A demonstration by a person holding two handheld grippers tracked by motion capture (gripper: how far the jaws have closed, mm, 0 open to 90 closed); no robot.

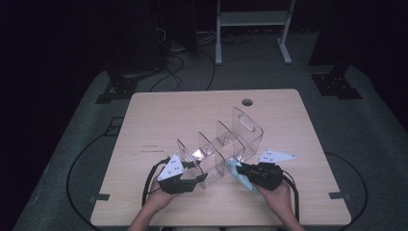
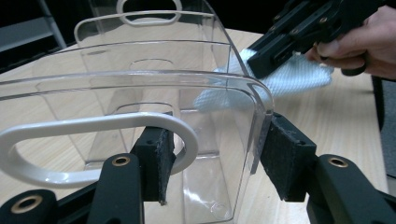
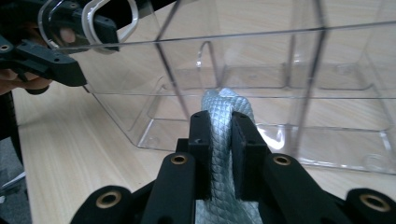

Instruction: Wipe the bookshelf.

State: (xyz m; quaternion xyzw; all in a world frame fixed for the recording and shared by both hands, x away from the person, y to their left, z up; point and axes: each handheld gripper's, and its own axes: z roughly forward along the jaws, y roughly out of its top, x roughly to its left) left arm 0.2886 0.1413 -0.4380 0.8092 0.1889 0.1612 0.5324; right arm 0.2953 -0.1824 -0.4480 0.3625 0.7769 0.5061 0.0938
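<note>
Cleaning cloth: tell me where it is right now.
The cloth is pinched in the right hand-held gripper, against the clear organizer's near right side, at the table's front edge in the high view.

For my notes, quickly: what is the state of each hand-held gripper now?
Left hand-held gripper: closed on the clear organizer, at its end wall.
Right hand-held gripper: closed on the light blue cloth.

Wooden table (image 1: 159, 115), white frame (image 1: 252, 29), floor cables (image 1: 187, 67)

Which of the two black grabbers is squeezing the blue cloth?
The right gripper: its jaws pinch the blue cloth. The left gripper clamps the clear organizer's end wall instead.
</note>
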